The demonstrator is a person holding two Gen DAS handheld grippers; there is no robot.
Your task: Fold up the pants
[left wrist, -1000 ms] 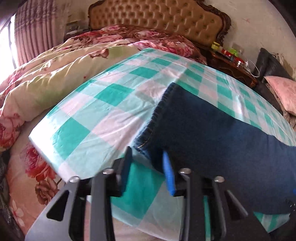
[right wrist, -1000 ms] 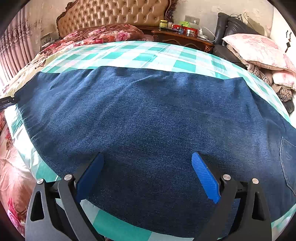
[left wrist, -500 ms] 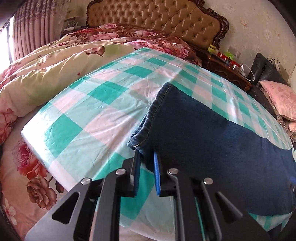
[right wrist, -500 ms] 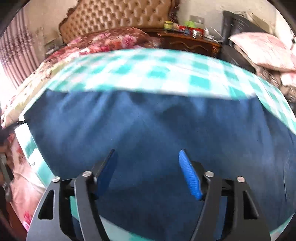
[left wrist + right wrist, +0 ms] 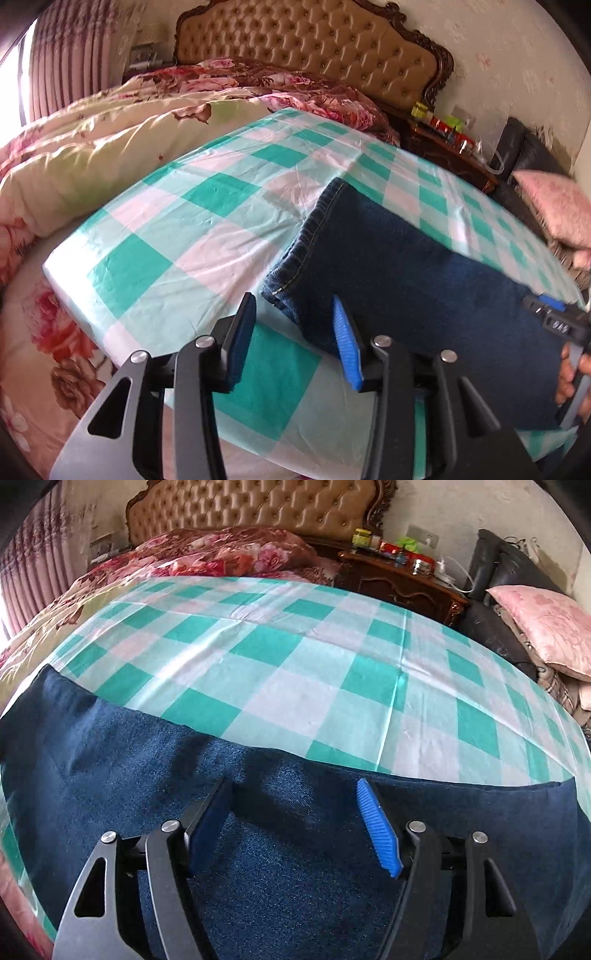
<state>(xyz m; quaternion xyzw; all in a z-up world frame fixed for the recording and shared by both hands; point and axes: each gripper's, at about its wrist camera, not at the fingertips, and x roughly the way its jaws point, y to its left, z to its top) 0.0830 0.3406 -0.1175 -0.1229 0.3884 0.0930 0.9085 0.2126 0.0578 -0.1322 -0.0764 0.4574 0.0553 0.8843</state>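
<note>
Dark blue denim pants (image 5: 424, 280) spread flat on green-and-white checked sheet (image 5: 192, 221). Left gripper (image 5: 293, 325) at hem corner, jaws just opening, pads off the cloth. Right gripper (image 5: 295, 827) above mid-leg, jaws apart, gripping nothing.

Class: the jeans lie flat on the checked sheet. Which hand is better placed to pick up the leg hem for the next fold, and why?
Left. The left gripper sits right at the hem of the jeans, the corner between its jaws, which have just been opening. The right gripper hovers open over mid-fabric, no edge between its jaws.
</note>
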